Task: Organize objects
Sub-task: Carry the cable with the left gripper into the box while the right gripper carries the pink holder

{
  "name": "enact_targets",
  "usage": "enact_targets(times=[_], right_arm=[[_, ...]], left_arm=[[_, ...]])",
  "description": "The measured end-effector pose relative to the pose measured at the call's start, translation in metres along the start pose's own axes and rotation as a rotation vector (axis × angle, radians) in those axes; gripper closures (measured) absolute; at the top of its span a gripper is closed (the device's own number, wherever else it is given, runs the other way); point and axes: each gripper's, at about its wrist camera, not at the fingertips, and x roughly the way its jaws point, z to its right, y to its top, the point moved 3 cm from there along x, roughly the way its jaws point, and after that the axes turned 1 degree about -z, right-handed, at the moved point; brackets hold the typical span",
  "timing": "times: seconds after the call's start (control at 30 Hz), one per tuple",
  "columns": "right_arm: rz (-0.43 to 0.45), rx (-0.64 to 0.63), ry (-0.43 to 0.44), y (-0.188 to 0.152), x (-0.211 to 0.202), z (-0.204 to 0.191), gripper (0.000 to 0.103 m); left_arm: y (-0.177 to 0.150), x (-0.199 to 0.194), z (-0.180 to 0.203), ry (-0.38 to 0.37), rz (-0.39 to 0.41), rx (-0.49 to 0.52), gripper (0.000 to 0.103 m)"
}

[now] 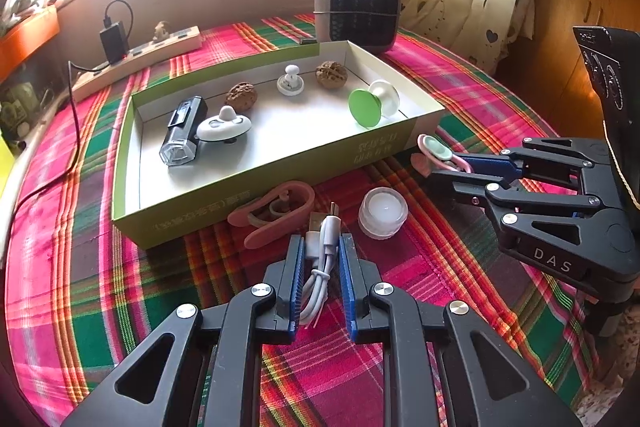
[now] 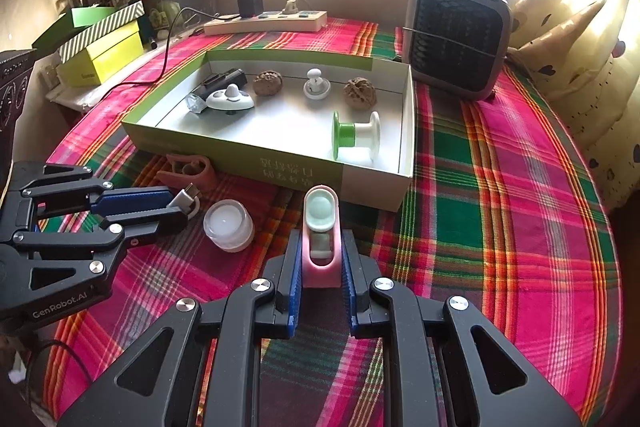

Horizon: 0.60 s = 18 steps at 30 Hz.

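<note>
Left gripper [image 1: 320,251]: clenched on the cable [image 1: 320,267], low centre of the left wrist view.
Cable: a white, glossy coiled bundle, long axis running up the frame along the fingers; its metal plugs point away, toward the box [image 1: 256,183].
Right gripper [image 2: 320,255]: clenched on the clip [image 2: 321,239], low centre of the right wrist view.
Clip: smooth pink plastic with a pale green oval pad, long axis up the frame, pad end pointing at the box wall and just short of it.
Box: shallow green-and-white cardboard tray, mid-frame, lying on the plaid cloth [image 1: 460,291].
In the box: a black torch [image 1: 182,133], a white oval knob piece [image 1: 224,125], two wrinkled brown walnuts [image 1: 241,97], a small white knob [image 1: 290,83], and a green-and-white spool [image 1: 370,103] on its side.
Outside the box: a dull pink clip [image 1: 276,213] touching the near wall; a translucent round candle [image 1: 382,213] between the two grippers.
Back: a power strip [image 1: 140,57] upper left, a grilled heater [image 1: 358,7] upper right.
</note>
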Motion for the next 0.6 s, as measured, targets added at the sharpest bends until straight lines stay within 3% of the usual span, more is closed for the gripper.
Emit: enact_targets(times=[0.6], right_arm=[[0.040,0.006,0.010,0.007,-0.015,-0.003,0.085]], left_arm=[[0.011,-0.020,-0.007,0.019,0.044,-0.032,0.088]])
